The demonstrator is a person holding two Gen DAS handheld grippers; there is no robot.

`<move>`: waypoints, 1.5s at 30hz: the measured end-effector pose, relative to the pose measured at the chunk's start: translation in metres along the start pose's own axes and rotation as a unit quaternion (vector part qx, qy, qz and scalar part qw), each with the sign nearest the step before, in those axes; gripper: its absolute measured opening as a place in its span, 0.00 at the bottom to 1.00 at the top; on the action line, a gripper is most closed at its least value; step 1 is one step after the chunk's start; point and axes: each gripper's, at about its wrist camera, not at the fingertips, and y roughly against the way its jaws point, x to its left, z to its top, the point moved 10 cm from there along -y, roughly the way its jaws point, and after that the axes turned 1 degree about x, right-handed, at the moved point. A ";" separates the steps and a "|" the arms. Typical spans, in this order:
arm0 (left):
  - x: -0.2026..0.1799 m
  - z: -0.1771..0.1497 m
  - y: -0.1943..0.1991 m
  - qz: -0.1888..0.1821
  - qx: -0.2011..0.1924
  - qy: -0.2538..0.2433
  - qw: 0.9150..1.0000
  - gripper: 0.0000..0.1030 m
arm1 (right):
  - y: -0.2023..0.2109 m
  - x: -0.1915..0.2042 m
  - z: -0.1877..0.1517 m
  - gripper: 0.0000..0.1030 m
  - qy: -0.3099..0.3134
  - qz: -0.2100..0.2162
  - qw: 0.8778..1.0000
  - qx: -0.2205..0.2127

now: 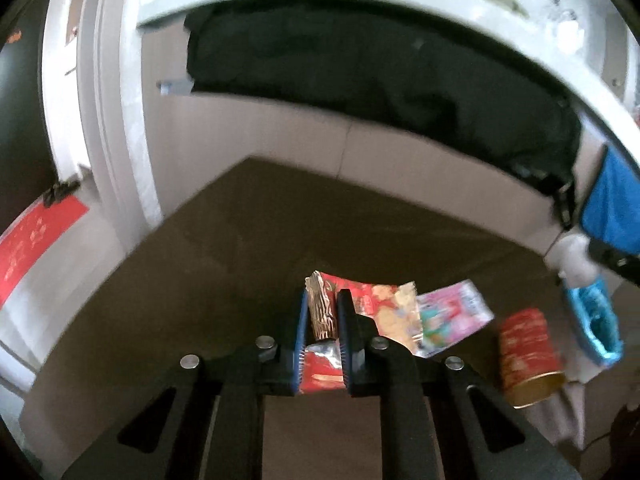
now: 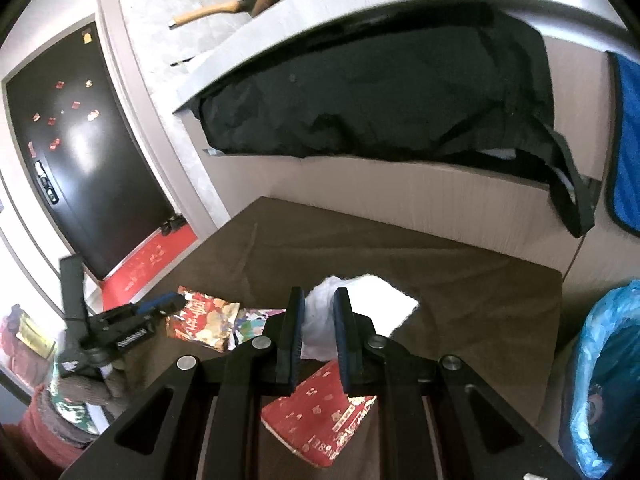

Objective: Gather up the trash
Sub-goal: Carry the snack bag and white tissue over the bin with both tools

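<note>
My left gripper is shut on a red and silver snack wrapper, held above the brown mat; it also shows in the right wrist view. A red and yellow wrapper and a pink wrapper lie on the mat just right of it. A red paper cup lies on its side further right. My right gripper is shut on a white crumpled tissue above the mat, with the red cup under its fingers.
A bin with a blue bag stands at the right edge of the mat. A black garment hangs from the white counter behind. A blue cloth hangs at right. A dark door is at left.
</note>
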 end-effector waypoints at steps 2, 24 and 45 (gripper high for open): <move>-0.013 0.011 0.015 -0.007 -0.018 -0.012 1.000 0.14 | 0.009 -0.002 0.000 0.13 0.001 0.001 1.000 -0.007; -0.253 0.044 0.070 -0.151 -0.088 -0.115 0.978 0.14 | 0.144 -0.084 0.005 0.13 -0.012 -0.089 0.992 -0.088; -0.431 -0.018 0.009 -0.226 -0.013 -0.183 0.957 0.15 | 0.210 -0.261 -0.061 0.13 -0.113 -0.189 0.971 -0.088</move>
